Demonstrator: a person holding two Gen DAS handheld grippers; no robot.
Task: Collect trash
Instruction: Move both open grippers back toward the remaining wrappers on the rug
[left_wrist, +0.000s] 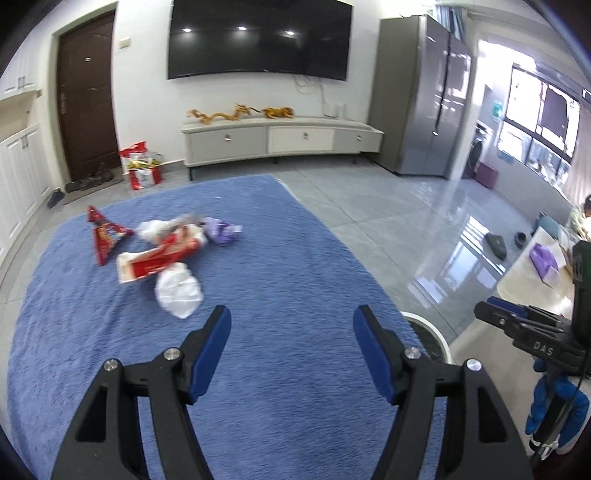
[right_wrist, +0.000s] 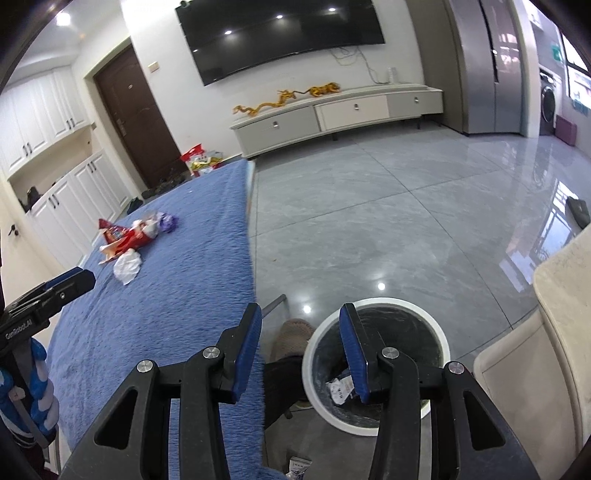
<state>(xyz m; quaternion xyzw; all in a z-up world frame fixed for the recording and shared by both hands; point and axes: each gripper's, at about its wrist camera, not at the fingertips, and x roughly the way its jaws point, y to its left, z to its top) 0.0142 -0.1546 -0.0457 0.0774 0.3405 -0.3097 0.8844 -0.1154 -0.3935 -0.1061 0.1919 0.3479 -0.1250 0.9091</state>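
left hand-held gripper (left_wrist: 291, 325) wide open, empty, right hand-held gripper (right_wrist: 301, 325) likewise

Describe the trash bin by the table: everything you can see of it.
The trash bin is a round white container with a thick rim, standing upright on the grey tiled floor beside the blue-covered table. A dark liner covers its inside. At the bottom lies at least one crumpled wrapper, white with dark print. The open right hand-held gripper hovers over its left rim without touching it. The left wrist view shows only a sliver of rim.
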